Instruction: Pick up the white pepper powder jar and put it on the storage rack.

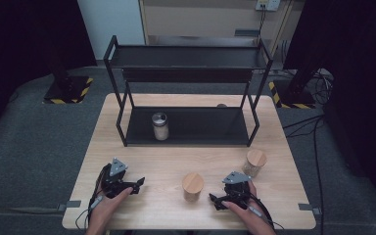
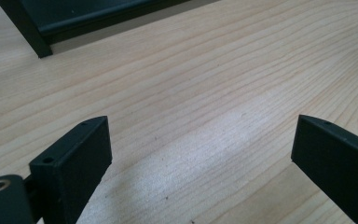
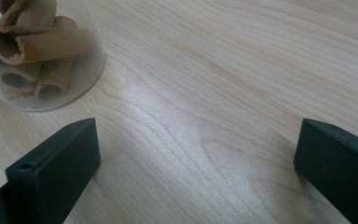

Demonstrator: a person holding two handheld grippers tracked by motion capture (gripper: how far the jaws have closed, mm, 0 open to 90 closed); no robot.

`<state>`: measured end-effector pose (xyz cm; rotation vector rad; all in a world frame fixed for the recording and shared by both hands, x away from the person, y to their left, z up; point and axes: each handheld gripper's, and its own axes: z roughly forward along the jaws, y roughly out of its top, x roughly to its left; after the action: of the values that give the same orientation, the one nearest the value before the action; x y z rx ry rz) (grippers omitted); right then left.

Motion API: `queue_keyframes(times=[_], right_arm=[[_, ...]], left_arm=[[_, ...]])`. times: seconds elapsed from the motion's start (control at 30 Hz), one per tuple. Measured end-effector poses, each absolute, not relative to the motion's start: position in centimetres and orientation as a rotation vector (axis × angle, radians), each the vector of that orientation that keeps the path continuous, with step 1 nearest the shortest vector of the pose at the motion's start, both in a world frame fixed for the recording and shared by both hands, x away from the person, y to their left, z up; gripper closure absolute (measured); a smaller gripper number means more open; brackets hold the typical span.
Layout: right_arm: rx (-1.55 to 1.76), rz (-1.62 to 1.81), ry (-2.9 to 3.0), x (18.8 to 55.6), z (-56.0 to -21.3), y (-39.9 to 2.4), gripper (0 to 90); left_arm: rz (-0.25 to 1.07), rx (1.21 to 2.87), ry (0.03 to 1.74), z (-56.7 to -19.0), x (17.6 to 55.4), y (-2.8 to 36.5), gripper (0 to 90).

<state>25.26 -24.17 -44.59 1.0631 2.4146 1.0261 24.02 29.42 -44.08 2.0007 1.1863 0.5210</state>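
Near the table's front edge my left gripper [image 1: 138,184] rests in a hand at the left, jaws spread wide over bare wood [image 2: 200,154]. My right gripper [image 1: 214,200] sits low at the front right, also open, with nothing between its jaws [image 3: 198,158]. A glass jar with a wooden lid [image 1: 192,186] stands between the two grippers; in the right gripper view its clear base [image 3: 42,56] shows rolled cinnamon sticks. A second wooden-lidded jar [image 1: 254,162] stands behind the right gripper. A metal-lidded jar [image 1: 160,126] stands on the lower shelf of the black rack [image 1: 188,128].
The black two-tier rack [image 1: 186,56] spans the back half of the wooden table [image 1: 147,161]; its front-left leg [image 2: 25,28] appears in the left gripper view. Dark stands with yellow-black striped bases [image 1: 68,90] sit on the floor beyond the table.
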Motion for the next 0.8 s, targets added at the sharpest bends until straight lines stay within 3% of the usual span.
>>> queue_keyframes(times=[0.8], right_arm=[[1.066,1.024,2.415,25.3,-44.5,-24.1,0.5]], left_arm=[[0.51,2.079,1.232,-44.4,25.3,28.6,0.1]])
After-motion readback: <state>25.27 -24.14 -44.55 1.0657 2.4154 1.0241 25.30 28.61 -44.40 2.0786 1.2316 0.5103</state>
